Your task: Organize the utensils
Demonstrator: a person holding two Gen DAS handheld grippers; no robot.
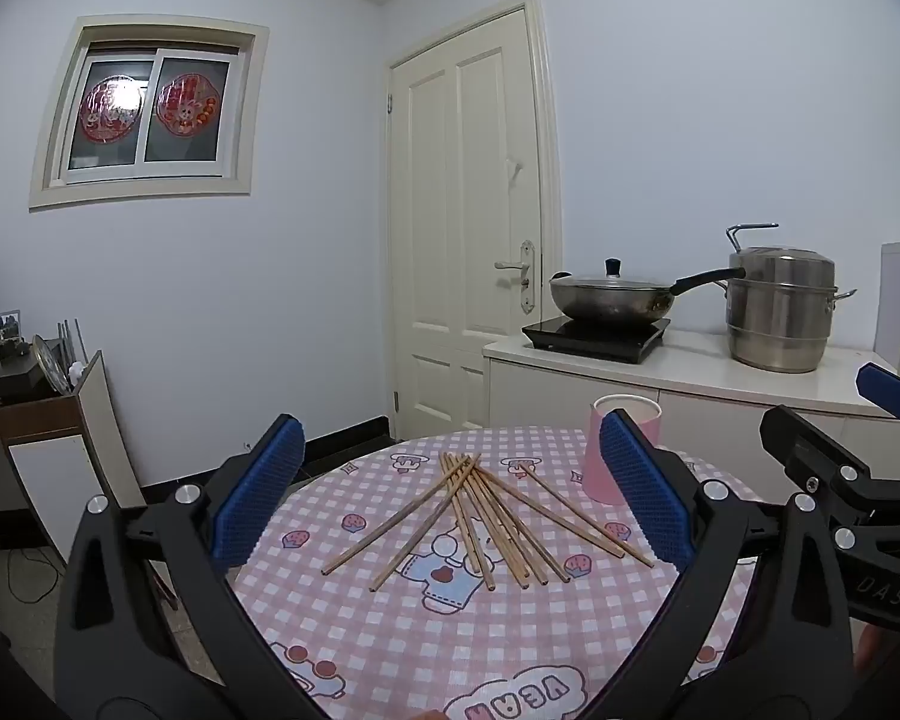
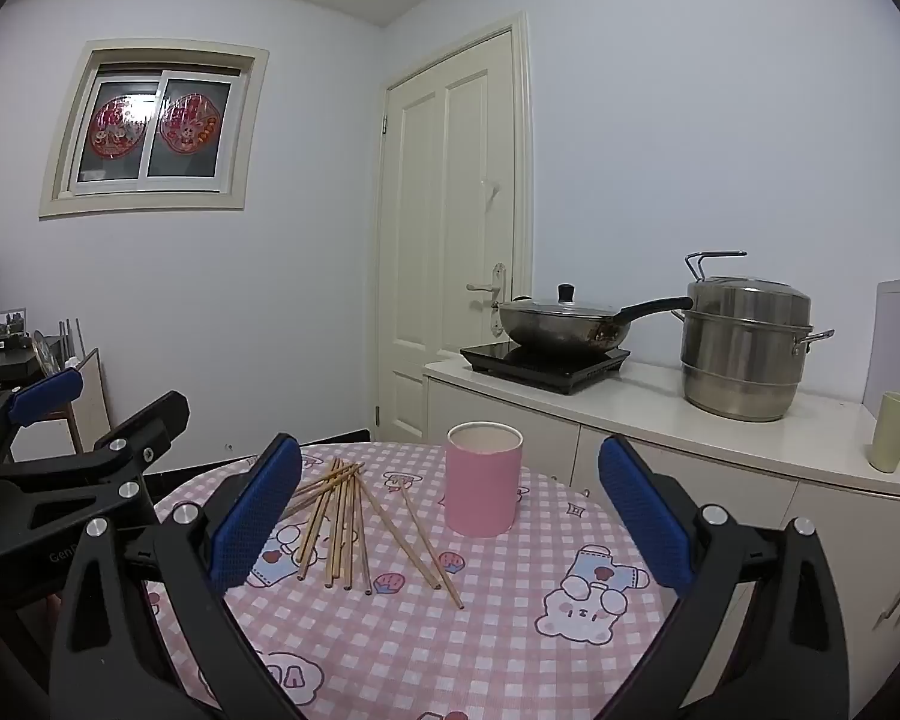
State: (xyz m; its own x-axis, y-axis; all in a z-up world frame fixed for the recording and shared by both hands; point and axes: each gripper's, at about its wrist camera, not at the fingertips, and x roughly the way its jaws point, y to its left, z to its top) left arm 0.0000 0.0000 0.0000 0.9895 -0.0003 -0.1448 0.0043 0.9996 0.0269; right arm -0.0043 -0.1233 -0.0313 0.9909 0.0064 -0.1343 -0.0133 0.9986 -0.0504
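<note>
Right now both grippers are hovering over the round counter (image 1: pixel 450 648) with nothing in them. The left gripper (image 1: pixel 450 498) is holding its fingers (image 1: pixel 258 492) spread as wide as they go, and the right gripper (image 2: pixel 450 510) is doing the same with its own fingers (image 2: pixel 257 510).

Between and just beyond the left fingers, the chopsticks (image 1: pixel 486 516) are lying in a loose, crossed heap on the cloth. The pink cup (image 2: pixel 483 480), the likely place for them, is standing upright straight ahead between the right fingers, just beside the outermost sticks.

Several things could be going wrong from here. Because the sticks are overlapping, closing on one is likely to drag or flick its neighbours, and any of them could be rolling toward the rounded edge. They are thin and lying flat, so the pads may be slipping over them rather than lifting. The cup looks light and tall; a nudge from a finger or a stick entering at a slant could be tipping it.

The surface is covered by a pink checked cloth with cartoon prints. Beyond it, a pan (image 2: pixel 561 324) and a steel pot (image 2: pixel 744 348) are sitting on a white cabinet, beside a cream door (image 2: pixel 450 228).
</note>
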